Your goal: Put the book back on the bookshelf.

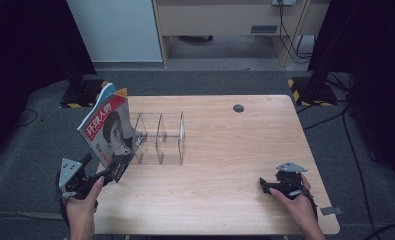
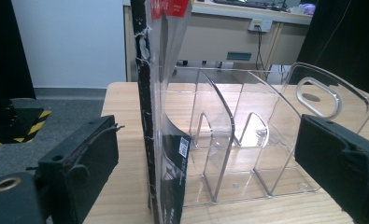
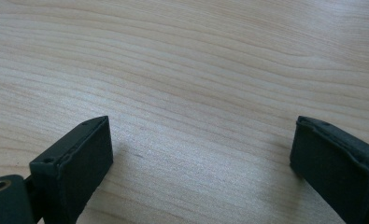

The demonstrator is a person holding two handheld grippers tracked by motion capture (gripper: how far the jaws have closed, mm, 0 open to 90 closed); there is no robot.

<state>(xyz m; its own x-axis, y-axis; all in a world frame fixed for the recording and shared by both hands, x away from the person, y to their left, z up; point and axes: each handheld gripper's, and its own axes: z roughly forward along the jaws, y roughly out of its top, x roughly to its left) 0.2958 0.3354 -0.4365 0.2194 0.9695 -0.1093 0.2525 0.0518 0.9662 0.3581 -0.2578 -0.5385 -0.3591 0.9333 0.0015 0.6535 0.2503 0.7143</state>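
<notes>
1. Two grippers sit near the table's near edge. The left gripper, at the near left corner, has its jaws spread wide with the magazine's lower edge between them, no pad touching it. The right gripper, near the near right corner, is likewise spread, with nothing between its jaws.
2. One magazine stands upright at the left edge, tilted, its red cover bearing white characters and a portrait.
3. One clear rack with upright dividers stands just beside the magazine.
</notes>
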